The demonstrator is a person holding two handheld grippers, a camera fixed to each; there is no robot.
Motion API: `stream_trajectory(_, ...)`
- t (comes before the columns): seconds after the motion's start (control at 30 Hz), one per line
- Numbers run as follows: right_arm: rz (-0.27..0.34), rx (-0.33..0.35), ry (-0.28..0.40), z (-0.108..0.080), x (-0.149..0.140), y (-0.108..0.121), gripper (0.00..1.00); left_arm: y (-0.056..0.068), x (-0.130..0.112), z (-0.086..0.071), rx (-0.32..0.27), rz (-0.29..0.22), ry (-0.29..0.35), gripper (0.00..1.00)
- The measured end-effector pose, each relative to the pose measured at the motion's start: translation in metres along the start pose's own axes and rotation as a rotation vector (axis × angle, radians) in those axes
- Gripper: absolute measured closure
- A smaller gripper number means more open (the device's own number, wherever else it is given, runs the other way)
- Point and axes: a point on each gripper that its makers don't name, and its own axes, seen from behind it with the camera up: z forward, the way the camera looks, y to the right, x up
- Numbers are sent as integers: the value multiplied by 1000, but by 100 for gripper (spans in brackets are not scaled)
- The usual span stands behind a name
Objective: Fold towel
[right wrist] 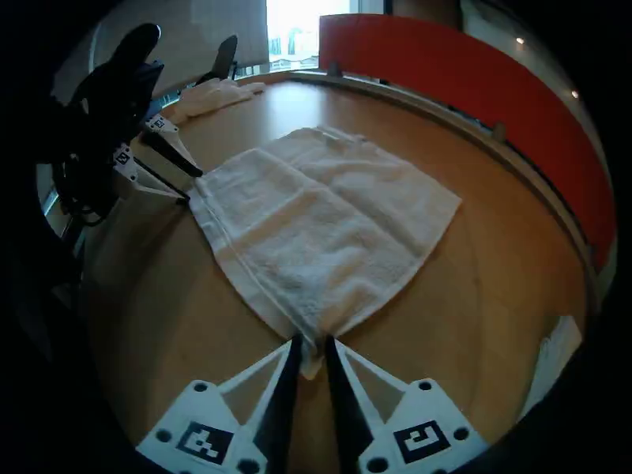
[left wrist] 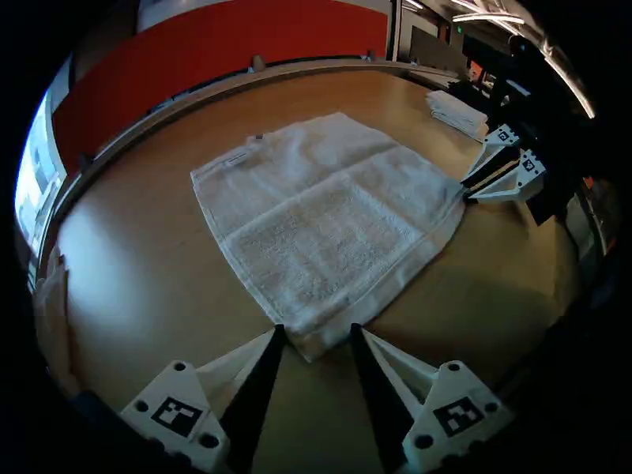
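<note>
Lying flat, one white towel [left wrist: 324, 221], left hand-held gripper [left wrist: 316, 332] apart at its corner, right hand-held gripper [right wrist: 312, 341] clamped on another.

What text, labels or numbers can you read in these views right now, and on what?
No readable words or numbers.
The sewn tag on the towel: too small to read.
On the left tool and right tool: black-and-white square markers, which are patterns, not text.

- The towel [left wrist: 324, 229] lies on the desk [left wrist: 134, 261].
- One corner sits between the left gripper [left wrist: 316, 330] jaws.
- The right gripper [right wrist: 312, 341] is at the next corner.
- A pile [left wrist: 457, 113] lies behind.
</note>
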Motion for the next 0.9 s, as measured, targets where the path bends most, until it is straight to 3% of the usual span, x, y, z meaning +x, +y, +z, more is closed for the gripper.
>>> stream_trajectory(0.07, 6, -1, -2, 0, 0, 0, 83, 0, 1, 0, 4, -4, -1, 65)
stream_trajectory(0.13, 14, -2, -2, -1, 0, 0, 86, 0, 1, 1, 8, -11, -3, 75)
stream_trajectory(0.33, 37, -8, 1, -2, 2, 0, 89, 3, 3, 0, 14, -28, -1, 91)
stream_trajectory(0.5, 47, -21, 19, -7, 7, 1, 89, 5, 5, -5, 16, -45, 2, 92)
stream_trajectory(0.9, 50, -51, 96, -38, 35, 7, 89, 2, 41, -43, 22, -104, 79, 92)
